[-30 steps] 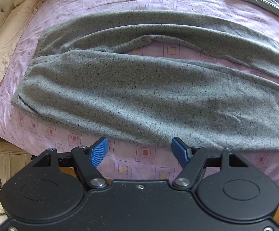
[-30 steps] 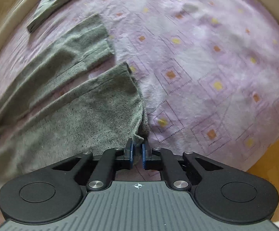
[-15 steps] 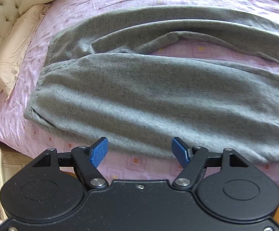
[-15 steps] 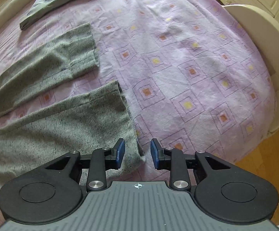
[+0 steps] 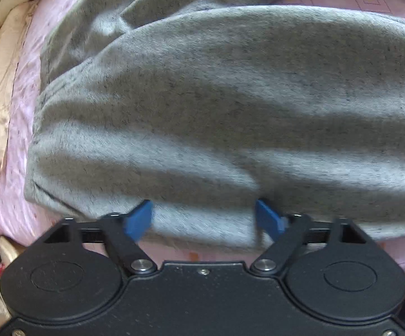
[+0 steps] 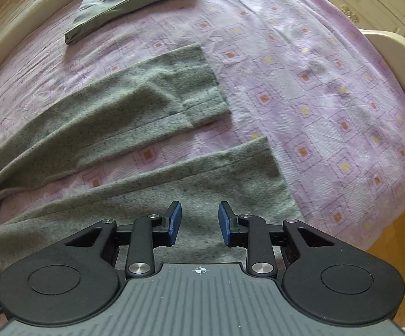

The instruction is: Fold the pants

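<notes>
Two hand-held grippers hang over grey pants (image 5: 230, 106) spread lengthwise across a pink-sheeted bed (image 6: 328, 89), long axis running left to right along the near edge. At the waistband end, the left hand-held gripper (image 5: 203, 217) is opening wide, fabric of the near hem lying between its blue pads but not pinched. At the cuff end, the right hand-held gripper (image 6: 199, 221) hovers parted and empty above the near leg, the far leg lying apart beyond it.
</notes>
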The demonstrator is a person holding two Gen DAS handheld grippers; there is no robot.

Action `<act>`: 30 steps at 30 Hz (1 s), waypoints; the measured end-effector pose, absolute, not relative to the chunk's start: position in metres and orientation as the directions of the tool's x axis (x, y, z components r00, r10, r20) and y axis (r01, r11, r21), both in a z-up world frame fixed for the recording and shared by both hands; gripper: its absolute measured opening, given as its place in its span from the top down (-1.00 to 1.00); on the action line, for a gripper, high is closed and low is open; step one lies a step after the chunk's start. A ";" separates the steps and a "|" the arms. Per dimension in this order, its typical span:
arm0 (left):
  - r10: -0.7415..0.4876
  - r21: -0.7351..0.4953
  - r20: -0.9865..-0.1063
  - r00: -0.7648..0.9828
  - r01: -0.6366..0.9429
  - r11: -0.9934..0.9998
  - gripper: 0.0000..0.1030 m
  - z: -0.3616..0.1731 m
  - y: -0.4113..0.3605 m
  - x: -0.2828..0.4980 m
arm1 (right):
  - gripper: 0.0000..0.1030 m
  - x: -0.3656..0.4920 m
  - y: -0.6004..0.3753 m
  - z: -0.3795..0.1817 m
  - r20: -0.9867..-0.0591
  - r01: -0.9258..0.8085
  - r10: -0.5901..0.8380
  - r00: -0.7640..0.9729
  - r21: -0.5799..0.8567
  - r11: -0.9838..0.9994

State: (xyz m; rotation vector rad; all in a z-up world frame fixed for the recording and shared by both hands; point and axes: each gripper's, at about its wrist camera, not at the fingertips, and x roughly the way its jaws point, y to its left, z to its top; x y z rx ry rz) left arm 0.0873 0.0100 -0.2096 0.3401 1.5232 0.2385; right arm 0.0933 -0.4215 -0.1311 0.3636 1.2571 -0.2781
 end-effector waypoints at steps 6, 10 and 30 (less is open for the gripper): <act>0.284 0.293 -0.955 0.081 0.137 0.946 -0.37 -0.185 0.039 0.107 | 0.45 0.133 -0.396 -0.124 -0.954 0.449 -0.021 0.301 0.122 0.885; 0.240 0.261 -0.955 0.174 0.110 0.959 -0.37 -0.150 0.064 0.144 | 0.44 0.168 -0.395 -0.120 -0.949 0.484 -0.035 0.312 0.127 0.866; 0.202 0.182 -0.957 0.207 -0.111 0.977 -0.38 -0.127 0.099 0.299 | 0.23 0.321 -0.290 -0.185 -0.974 -0.597 0.032 0.225 -0.112 0.794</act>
